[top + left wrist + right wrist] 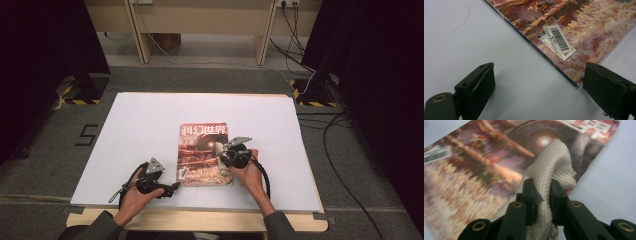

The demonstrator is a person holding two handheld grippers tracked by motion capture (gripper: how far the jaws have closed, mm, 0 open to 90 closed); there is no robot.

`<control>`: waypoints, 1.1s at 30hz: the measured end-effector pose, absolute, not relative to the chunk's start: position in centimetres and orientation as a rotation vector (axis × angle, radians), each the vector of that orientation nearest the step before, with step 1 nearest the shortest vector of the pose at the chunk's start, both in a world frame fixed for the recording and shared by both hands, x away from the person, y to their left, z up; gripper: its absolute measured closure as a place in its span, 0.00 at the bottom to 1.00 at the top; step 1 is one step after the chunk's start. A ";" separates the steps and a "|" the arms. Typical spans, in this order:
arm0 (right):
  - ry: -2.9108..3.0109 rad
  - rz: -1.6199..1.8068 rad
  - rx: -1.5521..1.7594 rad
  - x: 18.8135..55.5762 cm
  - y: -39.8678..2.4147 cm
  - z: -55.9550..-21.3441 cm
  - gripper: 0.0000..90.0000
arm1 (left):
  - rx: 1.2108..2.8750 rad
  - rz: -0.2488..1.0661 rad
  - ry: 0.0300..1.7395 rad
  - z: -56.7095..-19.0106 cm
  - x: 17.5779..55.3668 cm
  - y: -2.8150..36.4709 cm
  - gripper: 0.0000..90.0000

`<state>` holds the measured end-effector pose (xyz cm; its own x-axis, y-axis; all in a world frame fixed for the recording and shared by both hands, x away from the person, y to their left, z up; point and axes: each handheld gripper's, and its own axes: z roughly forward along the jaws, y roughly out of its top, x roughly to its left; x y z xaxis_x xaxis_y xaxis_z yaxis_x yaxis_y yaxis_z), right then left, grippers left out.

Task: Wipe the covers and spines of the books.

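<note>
A magazine (204,154) with a reddish illustrated cover lies flat in the middle of the white table (140,130). My right gripper (223,152) hovers over its right half, shut on a beige quilted cloth (551,167) that bulges out past the jaws above the cover (486,157). My left gripper (174,189) rests on the table by the magazine's near left corner, open, jaws wide apart with nothing between them. In the left gripper view the corner (574,83) with its barcode sticker (559,40) lies just ahead of my left gripper (537,82).
The white sheet covers a wooden table top (200,220) whose near edge shows by the person's sleeves. Black curtains stand at both sides. Cables (345,150) run over the grey floor at the right, and wooden furniture legs (142,35) stand behind.
</note>
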<state>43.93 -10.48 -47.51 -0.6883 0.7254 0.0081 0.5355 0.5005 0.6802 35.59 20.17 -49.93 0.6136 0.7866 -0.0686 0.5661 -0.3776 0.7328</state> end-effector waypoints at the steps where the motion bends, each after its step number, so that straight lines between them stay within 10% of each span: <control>1: 2.463 0.973 1.080 44.4 -10.5 -47.5 0.86 | 2.092 0.378 1.061 -49.9 35.6 20.2 0.11; 33: 2.309 0.934 1.217 52.9 -9.0 -47.7 0.86 | 2.104 0.379 1.067 -49.9 35.7 20.2 0.09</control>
<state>52.92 -9.01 -47.71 -0.5600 0.8283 -0.0147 0.5849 0.4079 0.7011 35.70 20.18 -49.90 0.6114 0.7888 -0.0633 0.5719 -0.3852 0.7242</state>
